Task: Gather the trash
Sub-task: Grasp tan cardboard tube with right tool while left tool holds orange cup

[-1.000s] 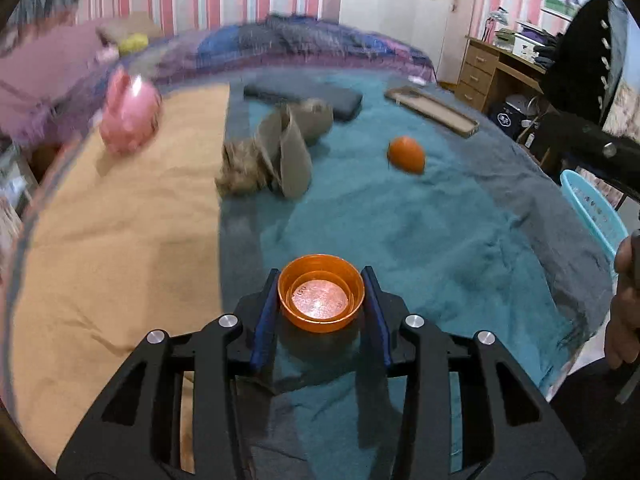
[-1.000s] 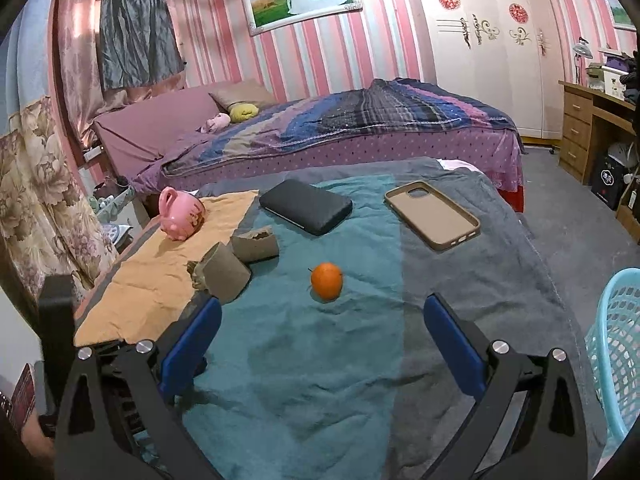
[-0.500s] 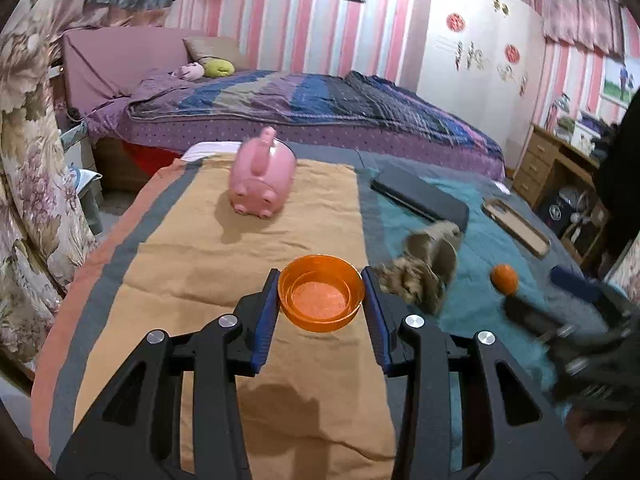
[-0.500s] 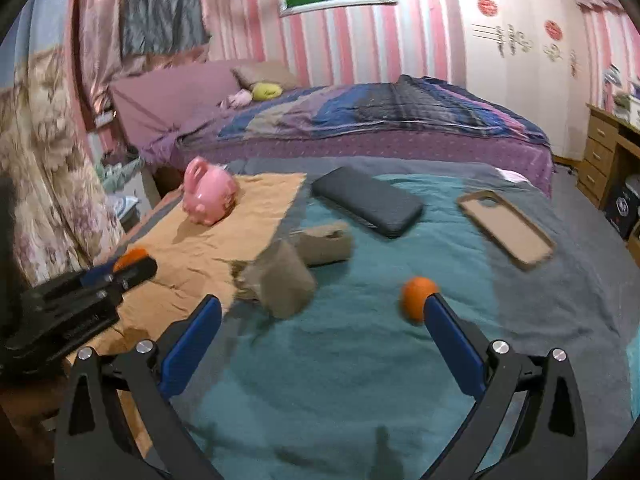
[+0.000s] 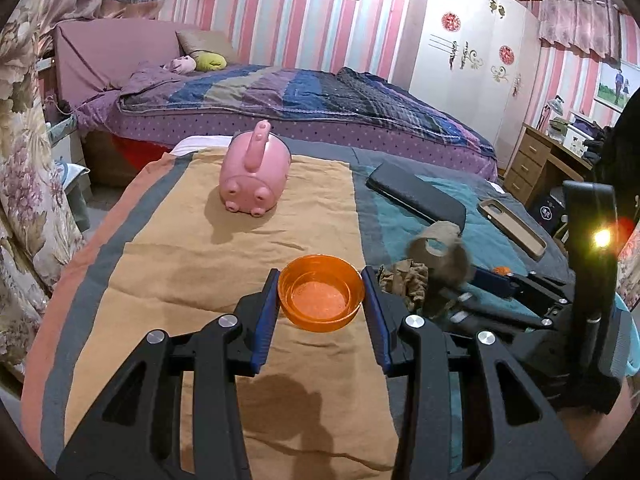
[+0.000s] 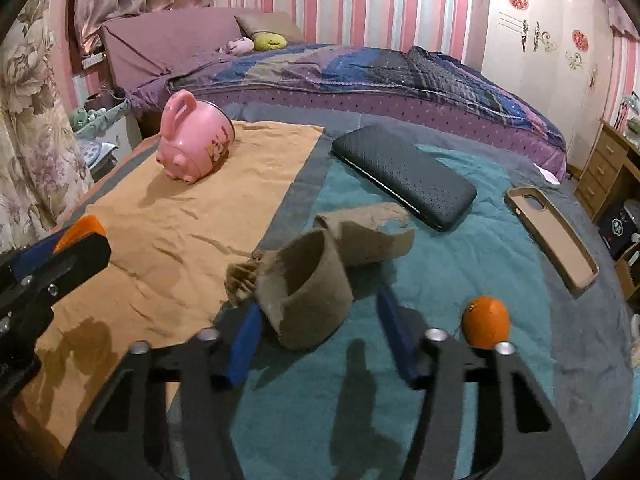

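Cardboard tube point(image 6: 308, 292) on the counter point(image 6: 460, 280), uncollected.
Right gripper point(image 6: 318, 334) fingers open around it; left gripper point(image 5: 320, 294) clamps an orange cap point(image 5: 320, 292).

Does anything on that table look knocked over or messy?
Yes. The pink pig mug lies tipped on its side on the orange cloth. In the middle, torn cardboard tubes sit beside crumpled paper.

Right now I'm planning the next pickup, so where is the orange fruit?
In the right wrist view, the orange fruit lies on the teal cloth, low right, just beyond the right gripper, near the phone case.
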`<state>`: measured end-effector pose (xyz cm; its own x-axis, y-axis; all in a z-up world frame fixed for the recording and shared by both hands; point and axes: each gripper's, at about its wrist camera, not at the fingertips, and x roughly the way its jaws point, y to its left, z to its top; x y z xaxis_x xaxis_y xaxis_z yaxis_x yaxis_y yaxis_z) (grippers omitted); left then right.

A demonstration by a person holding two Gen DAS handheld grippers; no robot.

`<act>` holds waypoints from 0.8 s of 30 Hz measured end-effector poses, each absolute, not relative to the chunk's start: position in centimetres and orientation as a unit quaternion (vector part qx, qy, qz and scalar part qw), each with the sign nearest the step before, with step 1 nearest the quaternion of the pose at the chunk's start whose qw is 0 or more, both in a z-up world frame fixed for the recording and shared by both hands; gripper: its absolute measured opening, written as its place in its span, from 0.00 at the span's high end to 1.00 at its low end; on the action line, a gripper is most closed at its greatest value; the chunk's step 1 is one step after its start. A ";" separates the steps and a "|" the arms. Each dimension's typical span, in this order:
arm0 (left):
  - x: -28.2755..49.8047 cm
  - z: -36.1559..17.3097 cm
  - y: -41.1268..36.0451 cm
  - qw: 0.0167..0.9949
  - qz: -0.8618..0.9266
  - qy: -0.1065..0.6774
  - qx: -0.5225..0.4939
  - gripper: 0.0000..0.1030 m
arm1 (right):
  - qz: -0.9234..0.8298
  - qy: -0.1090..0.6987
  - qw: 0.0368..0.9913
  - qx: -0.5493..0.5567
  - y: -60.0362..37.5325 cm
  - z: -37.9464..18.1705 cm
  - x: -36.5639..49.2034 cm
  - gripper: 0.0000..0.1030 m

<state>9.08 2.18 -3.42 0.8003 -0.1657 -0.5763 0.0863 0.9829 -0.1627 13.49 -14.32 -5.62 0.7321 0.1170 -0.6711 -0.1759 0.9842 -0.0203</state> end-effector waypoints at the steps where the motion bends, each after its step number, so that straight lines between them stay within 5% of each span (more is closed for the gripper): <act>1: 9.1 -3.5 2.3 0.946 -0.066 0.310 -0.065 0.62 | 0.081 0.355 0.930 -0.041 -14.4 -5.6 13.4 0.70; 9: 8.6 -3.1 2.2 0.948 -0.068 0.304 -0.072 0.62 | 0.106 0.322 0.940 -0.029 -15.7 -4.1 11.5 0.79; 24: 6.9 -1.1 -1.0 0.952 -0.096 0.281 -0.068 0.62 | 0.138 0.259 0.956 0.001 -22.4 -0.1 5.2 0.80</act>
